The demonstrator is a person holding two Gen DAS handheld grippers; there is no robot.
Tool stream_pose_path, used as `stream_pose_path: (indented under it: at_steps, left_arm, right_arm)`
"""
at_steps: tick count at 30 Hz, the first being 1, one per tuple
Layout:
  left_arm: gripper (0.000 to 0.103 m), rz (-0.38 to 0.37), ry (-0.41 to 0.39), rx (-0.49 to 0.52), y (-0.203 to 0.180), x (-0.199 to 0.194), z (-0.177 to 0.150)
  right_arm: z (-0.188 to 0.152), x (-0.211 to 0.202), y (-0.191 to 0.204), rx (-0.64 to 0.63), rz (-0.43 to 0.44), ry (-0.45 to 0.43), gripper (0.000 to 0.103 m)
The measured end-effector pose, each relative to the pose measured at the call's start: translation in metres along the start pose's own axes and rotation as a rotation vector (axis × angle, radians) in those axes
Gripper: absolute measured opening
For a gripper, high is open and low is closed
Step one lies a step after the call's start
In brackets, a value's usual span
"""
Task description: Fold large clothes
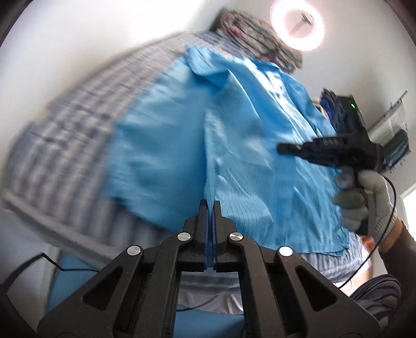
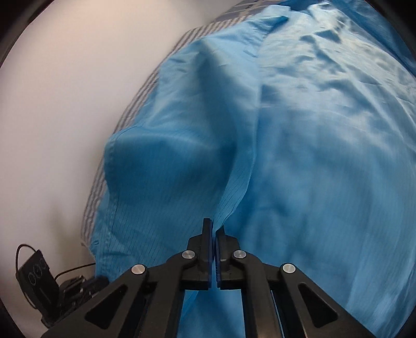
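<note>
Garment: a light-blue coat [image 1: 234, 135] with thin dark pinstripes lies spread over the bed, filling the middle of the left view and most of the right view.
Collar: a folded collar [image 1: 205, 65] sits at the upper middle of the left view (in the right view it shows near the top edge).
Front edge: a stitched edge runs down the coat's middle toward the lower centre in both views.
Bed: a grey-and-white checked sheet [image 1: 78, 124] shows at the left of the left view, much blurred.
Left gripper [image 1: 210, 205]: lower centre of its own view; the fingers are pressed together, their tips at the coat's hem, with a sliver of blue between them (cloth or pad, I cannot tell).
Right gripper [image 2: 214, 225]: lower centre of its own view; the fingers pinch a raised ridge of the coat's front edge.
Hand: a grey-gloved hand [image 1: 364, 202] at the right of the left view holds the right gripper over the coat.
Lamp: a ring light [image 1: 297, 24] glows at the top right of the left view.
</note>
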State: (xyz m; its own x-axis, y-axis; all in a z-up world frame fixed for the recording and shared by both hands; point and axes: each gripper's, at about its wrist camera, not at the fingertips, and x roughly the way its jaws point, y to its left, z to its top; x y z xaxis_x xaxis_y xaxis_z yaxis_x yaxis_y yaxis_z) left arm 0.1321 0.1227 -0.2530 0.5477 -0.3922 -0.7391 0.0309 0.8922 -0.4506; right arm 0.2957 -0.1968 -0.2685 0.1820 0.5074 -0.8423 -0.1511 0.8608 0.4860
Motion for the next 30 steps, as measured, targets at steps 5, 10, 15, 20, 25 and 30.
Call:
stream_pose_path:
  at_steps: [5, 10, 15, 20, 25, 30]
  left_arm:
    - [0.0, 0.051, -0.001, -0.08, 0.045, -0.014, -0.006]
    - [0.0, 0.039, 0.032, -0.116, 0.059, -0.003, -0.016]
    - [0.0, 0.041, -0.003, -0.081, 0.052, -0.011, -0.011]
    - [0.0, 0.064, -0.03, -0.114, 0.069, -0.024, -0.016]
    - [0.0, 0.043, -0.02, -0.129, 0.076, -0.019, -0.019]
    - [0.0, 0.073, -0.035, -0.132, 0.077, -0.017, -0.02]
  right_arm:
    - [-0.004, 0.022, 0.037, -0.089, -0.004, 0.074, 0.0]
    - [-0.012, 0.048, 0.051, -0.12, -0.048, 0.145, 0.0]
    - [-0.005, 0.039, 0.055, -0.127, -0.073, 0.137, 0.004]
    - [-0.006, 0.012, 0.072, -0.211, -0.128, 0.106, 0.021]
    - [0.002, -0.008, 0.101, -0.302, -0.194, -0.004, 0.024]
    - [0.02, 0.022, 0.131, -0.361, -0.188, -0.021, 0.024]
